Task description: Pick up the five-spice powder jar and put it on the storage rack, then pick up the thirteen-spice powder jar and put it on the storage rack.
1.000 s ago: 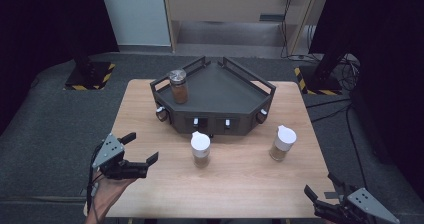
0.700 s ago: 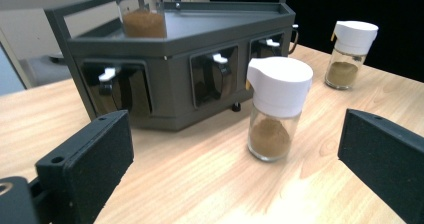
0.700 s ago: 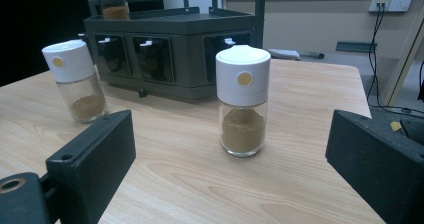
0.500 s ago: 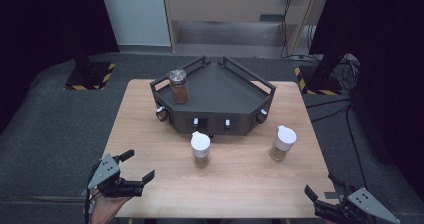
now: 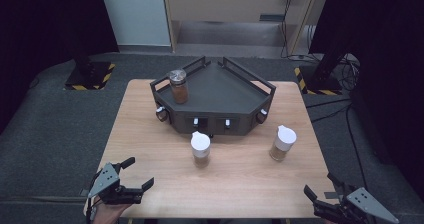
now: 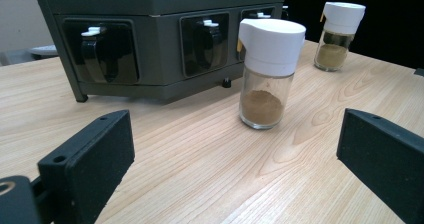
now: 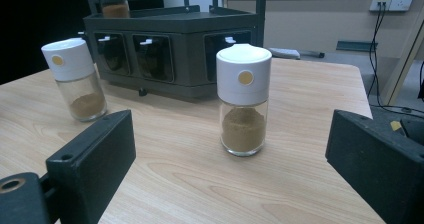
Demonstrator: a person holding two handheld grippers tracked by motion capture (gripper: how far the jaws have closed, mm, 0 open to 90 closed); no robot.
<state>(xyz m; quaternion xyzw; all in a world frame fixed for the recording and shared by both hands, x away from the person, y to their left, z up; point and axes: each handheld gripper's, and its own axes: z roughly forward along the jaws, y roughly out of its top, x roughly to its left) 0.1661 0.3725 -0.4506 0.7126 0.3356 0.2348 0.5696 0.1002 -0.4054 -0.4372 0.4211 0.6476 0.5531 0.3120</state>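
Two clear glass shakers with white caps, each holding a low layer of brown powder, stand upright on the wooden worktop (image 5: 150,134) in front of the dark rack (image 5: 220,91). The middle shaker (image 5: 200,149) sits near the worktop's centre; the right shaker (image 5: 283,143) stands toward its right edge. The left tongs (image 5: 131,176) at the near left corner and the right tongs (image 5: 320,189) at the near right corner are both spread wide, holding nothing.
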